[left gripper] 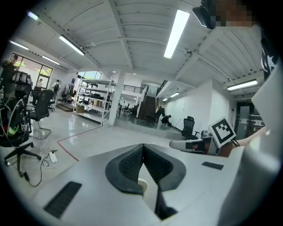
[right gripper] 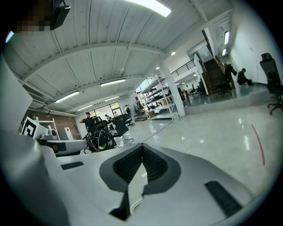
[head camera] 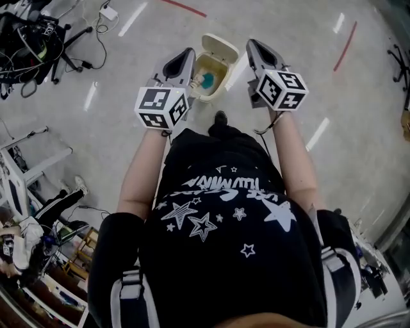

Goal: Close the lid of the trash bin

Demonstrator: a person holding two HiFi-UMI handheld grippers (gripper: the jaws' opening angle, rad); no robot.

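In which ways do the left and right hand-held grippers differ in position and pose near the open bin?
In the head view, the left hand-held gripper overlaps the left edge of the trash bin; the right hand-held gripper stands clear, beside the open lid. The left points up-right, the right up-left. Both have shut jaws, holding nothing.

Floor (head camera: 307, 77): pale, glossy, streaked with light reflections; bin (head camera: 204, 82) stands on it at top centre, lid (head camera: 220, 46) up; red tape lines (head camera: 346, 46) at upper right and along the top edge; black cables (head camera: 97, 40) and a white adapter (head camera: 109, 12) lie at upper left, near a black chair base (head camera: 45, 38); one shoe (head camera: 220, 118) just below the bin.
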